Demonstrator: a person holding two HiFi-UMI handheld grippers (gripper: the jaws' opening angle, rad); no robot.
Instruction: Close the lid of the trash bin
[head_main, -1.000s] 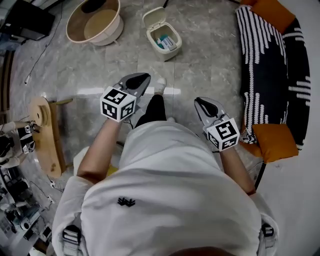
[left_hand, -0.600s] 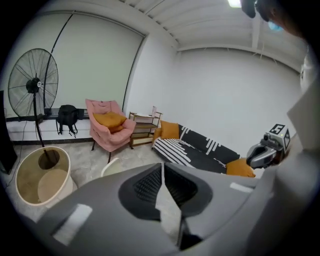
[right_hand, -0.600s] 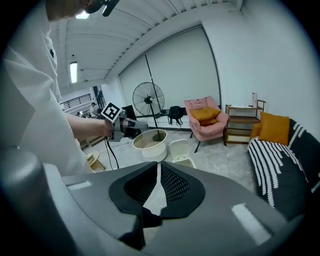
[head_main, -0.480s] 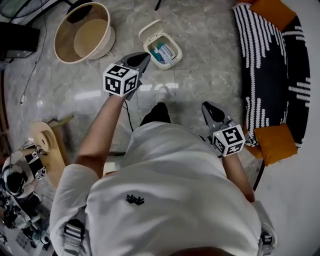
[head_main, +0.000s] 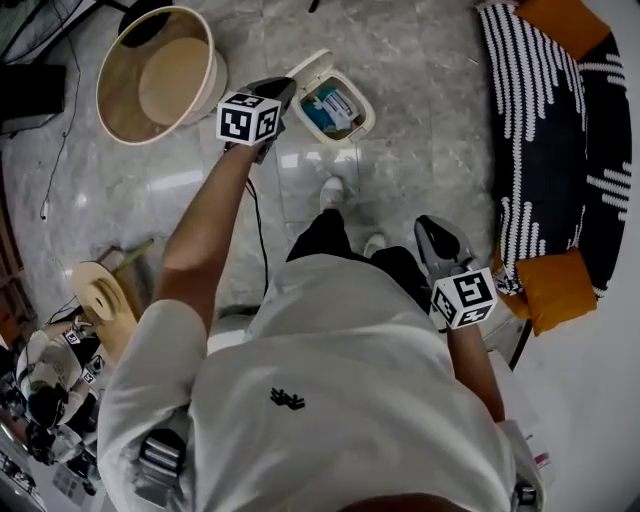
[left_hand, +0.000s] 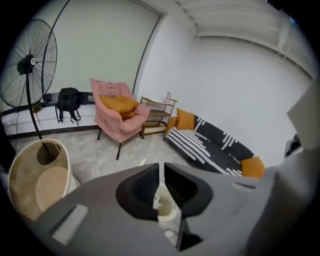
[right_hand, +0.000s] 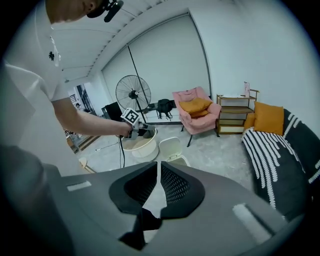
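**Trash bin** (head_main: 348, 128): cream, stands on the marble floor (head_main: 430, 150) ahead of the person (head_main: 340, 400). Lid (head_main: 308, 66) is up, tipped back at the bin's far-left side. Blue/white packets (head_main: 332, 100) show inside.

**L hand-held gripper** (head_main: 282, 88): arm stretched fwd, tips just beside the raised lid, on its left. Contact w/ lid: cannot tell. Jaws almost together, w/ only a thin slit between them; nothing gripped. In the left gripper view, part of the bin shows thru the slit, below the tips.

**R hand-held gripper** (head_main: 433, 228): sits low by the person's right side, well apart from the bin, pointing fwd. Jaws likewise nearly together w/ a narrow gap, empty.

**Round tub** (head_main: 160, 75): on the floor left of the bin, near it.

**Striped sofa** (head_main: 545, 120) w/ orange cushion (head_main: 558, 290): along the right side.
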